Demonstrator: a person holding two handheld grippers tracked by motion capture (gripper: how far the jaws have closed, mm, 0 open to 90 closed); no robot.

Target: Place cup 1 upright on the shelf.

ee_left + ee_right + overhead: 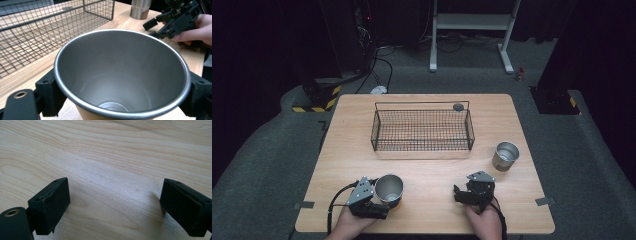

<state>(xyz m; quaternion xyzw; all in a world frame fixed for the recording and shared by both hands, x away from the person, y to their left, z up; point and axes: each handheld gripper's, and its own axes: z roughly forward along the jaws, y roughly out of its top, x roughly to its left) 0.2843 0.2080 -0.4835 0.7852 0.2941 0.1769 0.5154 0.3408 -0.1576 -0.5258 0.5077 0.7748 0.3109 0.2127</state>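
Observation:
A steel cup (389,188) stands near the table's front left, and my left gripper (382,199) is shut on it. In the left gripper view the cup's open mouth (120,75) sits between the two black jaws, which press on its sides. Its inside looks empty. A second steel cup (505,156) stands upright at the right, apart from both grippers. My right gripper (460,193) rests near the front edge, open, with bare wood between its fingers (50,202). The left gripper view shows it too, right gripper (156,26) held by a hand.
A black wire basket (422,131) stands in the middle of the wooden table (432,175), with nothing in it. A small grey round thing (458,106) lies just behind its far right corner. Dark floor, cables and a metal stand lie beyond the table.

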